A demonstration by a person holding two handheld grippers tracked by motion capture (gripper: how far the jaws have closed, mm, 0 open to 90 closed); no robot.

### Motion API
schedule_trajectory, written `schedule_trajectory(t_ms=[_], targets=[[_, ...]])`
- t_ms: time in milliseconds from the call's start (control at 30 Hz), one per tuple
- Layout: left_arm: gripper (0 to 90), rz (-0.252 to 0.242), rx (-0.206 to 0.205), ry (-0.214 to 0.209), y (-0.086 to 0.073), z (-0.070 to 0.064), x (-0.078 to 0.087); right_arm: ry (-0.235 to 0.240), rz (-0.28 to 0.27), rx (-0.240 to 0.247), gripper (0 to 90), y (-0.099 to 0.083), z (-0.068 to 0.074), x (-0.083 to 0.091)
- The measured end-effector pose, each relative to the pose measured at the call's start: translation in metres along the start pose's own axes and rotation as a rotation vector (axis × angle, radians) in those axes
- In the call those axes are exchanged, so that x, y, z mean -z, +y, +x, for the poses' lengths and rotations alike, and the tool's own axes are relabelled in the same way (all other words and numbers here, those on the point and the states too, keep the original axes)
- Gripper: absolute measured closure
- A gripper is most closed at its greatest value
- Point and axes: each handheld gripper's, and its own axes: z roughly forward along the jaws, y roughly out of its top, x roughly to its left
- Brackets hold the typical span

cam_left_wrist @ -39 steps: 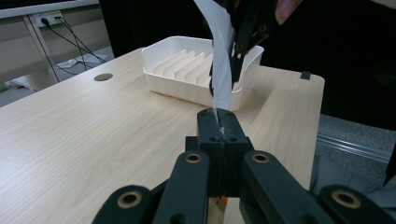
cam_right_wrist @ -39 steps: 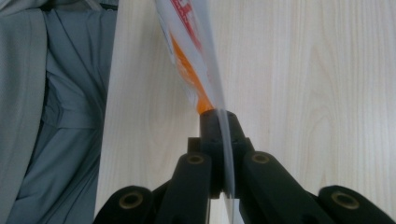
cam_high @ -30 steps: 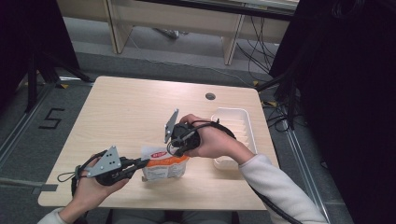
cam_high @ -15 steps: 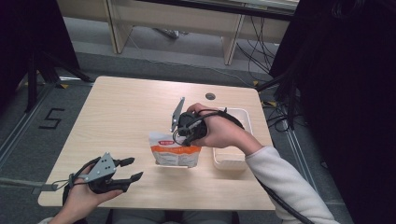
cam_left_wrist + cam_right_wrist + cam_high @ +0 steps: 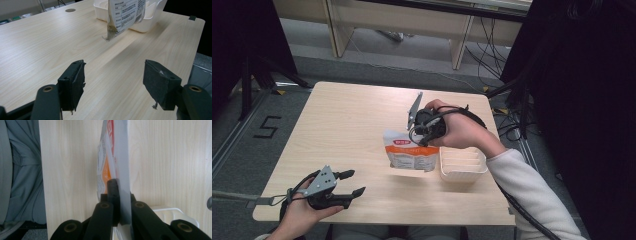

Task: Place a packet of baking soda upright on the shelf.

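The right gripper (image 5: pixel 424 131) has its jaws clenched on the top edge of the orange-and-white pouch (image 5: pixel 409 156), which hangs above the desk (image 5: pixel 342 130) just beside the white tray (image 5: pixel 462 169). The pinch should stay firm while the pouch swings over the tray rim. The left gripper (image 5: pixel 346 184) rests released, well apart.

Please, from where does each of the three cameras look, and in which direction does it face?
High view: above the person's side, facing forward and down on the table; both forearms, left gripper, right gripper.
Left gripper view: on the left gripper, looking across the table; open jaws.
Right gripper view: on the right gripper, looking down; jaws shut on the pouch.
All share the pouch and white tray.
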Motion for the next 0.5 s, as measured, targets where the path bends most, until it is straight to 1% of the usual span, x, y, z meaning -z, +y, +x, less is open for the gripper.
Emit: schedule_trajectory(t_ms=[33, 67, 100, 133, 167, 200, 267, 300, 367, 400, 433, 467, 500], targets=[[33.6, 0.005, -0.011, 0.006, 0.000, 0.000, 0.001, -0.005, 0.006, -0.007, 90.0, -0.001, -0.001, 0.002], [33.6, 0.007, -0.015, 0.008, 0.001, 0.000, 0.001, -0.003, -0.004, 0.010, 90.0, -0.002, -0.003, 0.004], [33.6, 0.007, -0.015, 0.008, 0.001, 0.000, 0.001, -0.003, -0.004, 0.010, 90.0, -0.002, -0.003, 0.004], [33.6, 0.007, -0.037, -0.001, 0.002, 0.001, 0.001, -0.018, -0.005, 0.002, 90.0, -0.005, -0.004, 0.007], [33.6, 0.006, -0.020, 0.002, 0.001, 0.000, 0.001, -0.007, -0.002, -0.025, 90.0, -0.006, -0.004, 0.008], [33.6, 0.004, -0.016, 0.002, 0.001, 0.000, 0.001, -0.019, -0.008, -0.001, 90.0, -0.007, -0.007, 0.010], [33.8, 0.003, -0.001, 0.002, 0.001, 0.000, 0.001, -0.018, -0.018, 0.000, 90.0, -0.008, -0.008, 0.011], [33.9, 0.003, -0.001, 0.002, 0.001, 0.000, 0.001, -0.025, -0.012, -0.006, 90.0, -0.009, -0.007, 0.012], [33.9, 0.001, -0.003, 0.002, 0.001, 0.001, 0.001, -0.026, -0.008, -0.004, 90.0, -0.009, -0.008, 0.012], [33.9, 0.001, -0.003, 0.000, 0.001, 0.000, 0.001, -0.031, -0.001, 0.008, 90.0, -0.010, -0.009, 0.014], [33.9, 0.001, -0.003, 0.000, 0.001, 0.000, 0.001, -0.030, 0.007, -0.003, 90.0, -0.011, -0.009, 0.015], [33.9, 0.003, -0.027, -0.001, 0.002, 0.002, 0.001, -0.035, 0.003, 0.010, 90.0, -0.012, -0.011, 0.015], [33.9, 0.002, -0.023, -0.002, 0.002, 0.001, 0.001, -0.028, 0.003, 0.004, 90.0, -0.013, -0.011, 0.017]])
